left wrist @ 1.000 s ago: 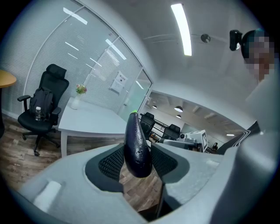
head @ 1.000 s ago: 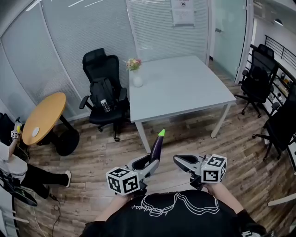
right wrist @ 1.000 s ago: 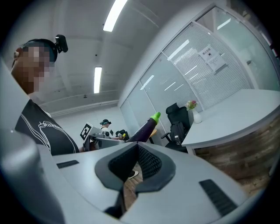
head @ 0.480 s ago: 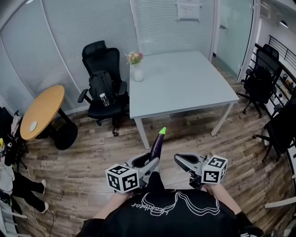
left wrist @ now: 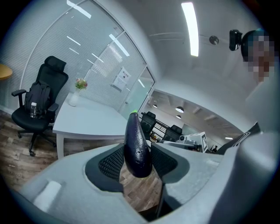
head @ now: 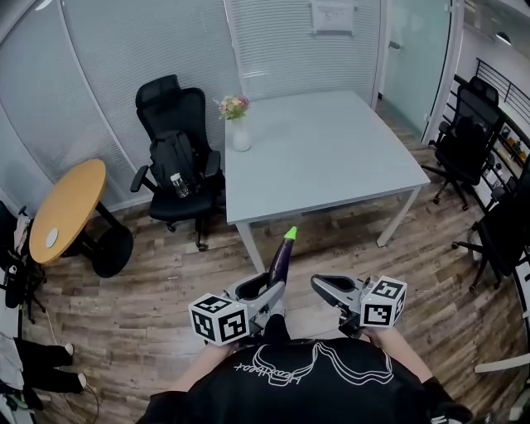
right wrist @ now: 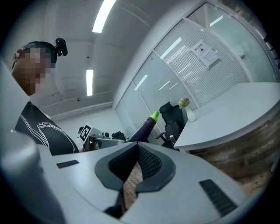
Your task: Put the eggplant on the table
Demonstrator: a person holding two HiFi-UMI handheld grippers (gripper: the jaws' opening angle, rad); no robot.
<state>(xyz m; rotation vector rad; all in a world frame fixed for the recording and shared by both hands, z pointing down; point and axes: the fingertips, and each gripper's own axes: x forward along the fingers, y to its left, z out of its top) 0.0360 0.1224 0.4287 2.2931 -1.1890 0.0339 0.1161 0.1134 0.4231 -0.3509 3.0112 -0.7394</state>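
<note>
Purple eggplant held short of the grey desk

Glossy, dark eggplant (left wrist: 137,148) stands clamped by its fat end in the left gripper (head: 269,291), green cap up and ahead of the jaws; the right gripper (head: 325,287) beside it is clenched on nothing; the desk (head: 331,157) lies ahead, well apart. To do it well: hold firm, reach past the near edge, lower until the eggplant rests, then release. The notice (head: 333,16) beyond the desk and the shirt print (head: 310,368) are too small to read.
</note>
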